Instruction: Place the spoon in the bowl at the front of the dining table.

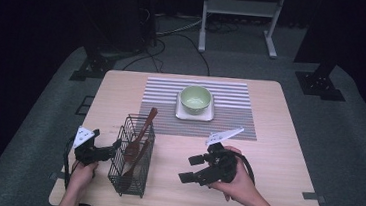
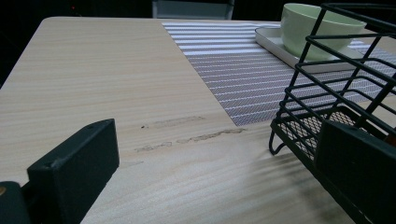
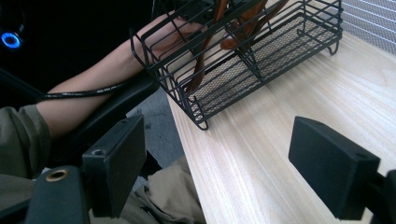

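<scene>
A black wire basket (image 1: 133, 155) stands at the table's front left and holds wooden spoons (image 1: 140, 133) leaning toward the back. My left gripper (image 1: 111, 148) is at the basket's left side, open. In the left gripper view its jaws stand wide apart (image 2: 215, 179), with the right one close against the basket's wire wall (image 2: 327, 93). To the basket's right my right gripper (image 1: 191, 168) is open and empty. Seen from the right gripper view (image 3: 224, 172), it points at the basket (image 3: 243, 60) and the spoons (image 3: 233, 23).
A green bowl (image 1: 195, 98) sits on a white square plate (image 1: 180, 114) on a striped placemat (image 1: 235, 115) at mid-table; bowl (image 2: 317, 28) and placemat (image 2: 224, 70) also appear ahead of the left gripper. The person's left forearm (image 3: 93, 84) lies behind the basket. Bare wood (image 1: 276, 161) lies at right.
</scene>
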